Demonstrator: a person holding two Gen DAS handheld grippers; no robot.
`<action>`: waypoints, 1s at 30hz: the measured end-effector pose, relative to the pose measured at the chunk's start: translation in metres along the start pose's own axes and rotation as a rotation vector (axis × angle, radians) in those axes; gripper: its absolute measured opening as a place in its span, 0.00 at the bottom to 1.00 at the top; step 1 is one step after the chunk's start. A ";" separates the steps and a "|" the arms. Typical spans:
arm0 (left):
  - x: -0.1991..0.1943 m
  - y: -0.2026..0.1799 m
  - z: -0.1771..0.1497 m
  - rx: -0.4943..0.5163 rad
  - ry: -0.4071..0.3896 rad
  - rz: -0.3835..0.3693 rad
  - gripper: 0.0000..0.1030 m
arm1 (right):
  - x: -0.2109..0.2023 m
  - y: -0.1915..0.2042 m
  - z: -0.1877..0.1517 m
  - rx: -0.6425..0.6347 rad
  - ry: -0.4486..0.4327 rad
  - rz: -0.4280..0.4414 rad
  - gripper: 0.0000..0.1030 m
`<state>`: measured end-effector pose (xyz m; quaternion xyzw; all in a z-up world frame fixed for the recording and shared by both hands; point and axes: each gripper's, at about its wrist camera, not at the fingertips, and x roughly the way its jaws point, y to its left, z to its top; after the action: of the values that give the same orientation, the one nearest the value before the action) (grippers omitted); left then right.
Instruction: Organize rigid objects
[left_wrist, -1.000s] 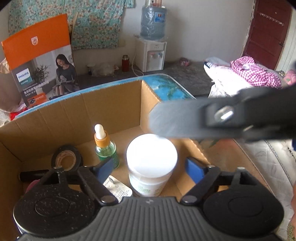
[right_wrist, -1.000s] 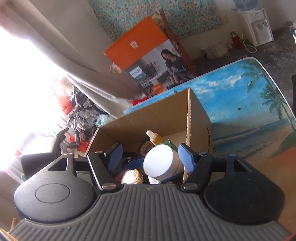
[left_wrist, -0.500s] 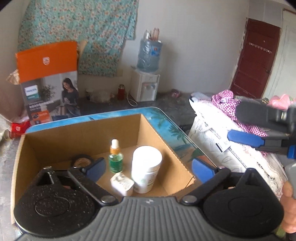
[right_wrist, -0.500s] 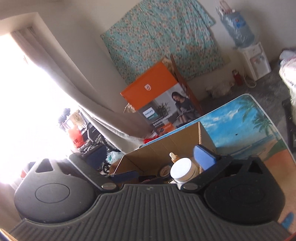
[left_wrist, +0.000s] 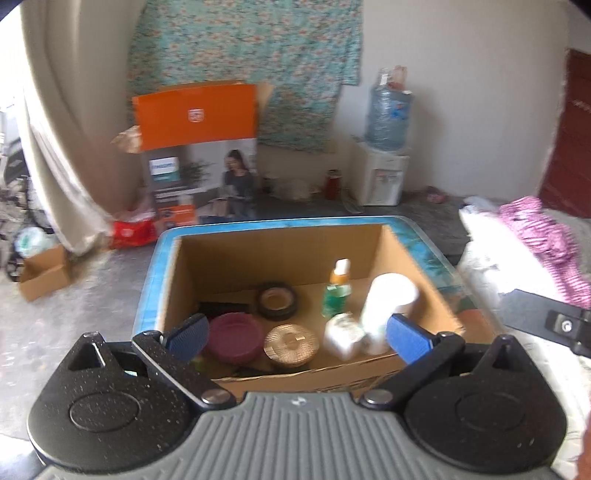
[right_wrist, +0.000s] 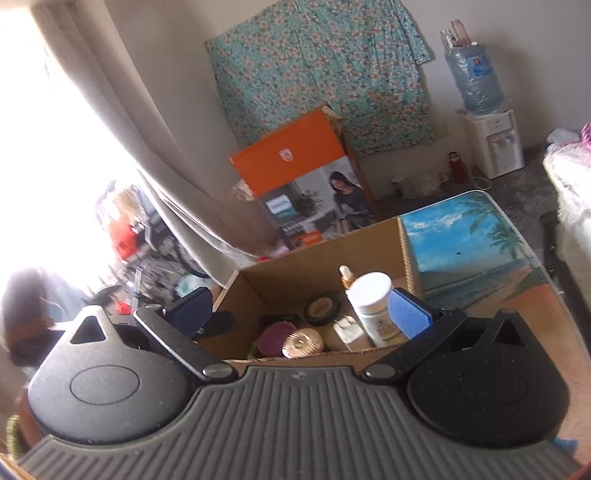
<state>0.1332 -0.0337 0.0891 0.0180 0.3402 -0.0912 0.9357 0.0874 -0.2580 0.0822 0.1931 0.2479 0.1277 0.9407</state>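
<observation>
An open cardboard box (left_wrist: 280, 247) (right_wrist: 317, 254) stands on a table with a beach picture (right_wrist: 469, 251). Inside it are a white jar (left_wrist: 388, 306) (right_wrist: 373, 302), a green dropper bottle (left_wrist: 337, 291), a black tape roll (left_wrist: 277, 300), a maroon lid (left_wrist: 232, 338), a round woven gold piece (left_wrist: 291, 345) and a small white charger (left_wrist: 343, 334). My left gripper (left_wrist: 295, 334) is open and empty, held back above the box's near wall. My right gripper (right_wrist: 301, 314) is open and empty too, above the near wall. Part of the right gripper shows at the left wrist view's right edge (left_wrist: 546, 321).
An orange and grey appliance box (left_wrist: 199, 155) stands on the floor behind the table. A water dispenser (left_wrist: 384, 162) is at the back wall. A curtain (right_wrist: 122, 147) hangs at the left. A bed with pink cloth (left_wrist: 535, 236) lies to the right.
Both grippers have pulled back and up from the box, so the whole box and its contents now show. The white jar stands free in the box; both jaws have opened wider.
</observation>
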 end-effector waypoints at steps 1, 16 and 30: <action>-0.002 0.001 -0.002 0.007 -0.007 0.032 1.00 | 0.001 0.004 -0.001 -0.019 0.001 -0.014 0.99; 0.032 0.016 -0.032 -0.016 0.099 0.160 1.00 | 0.036 0.024 -0.028 -0.188 0.101 -0.268 0.99; 0.050 0.029 -0.036 -0.058 0.159 0.209 1.00 | 0.104 0.032 -0.038 -0.216 0.229 -0.339 0.99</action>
<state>0.1531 -0.0094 0.0284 0.0335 0.4119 0.0183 0.9104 0.1509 -0.1835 0.0223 0.0309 0.3667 0.0147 0.9297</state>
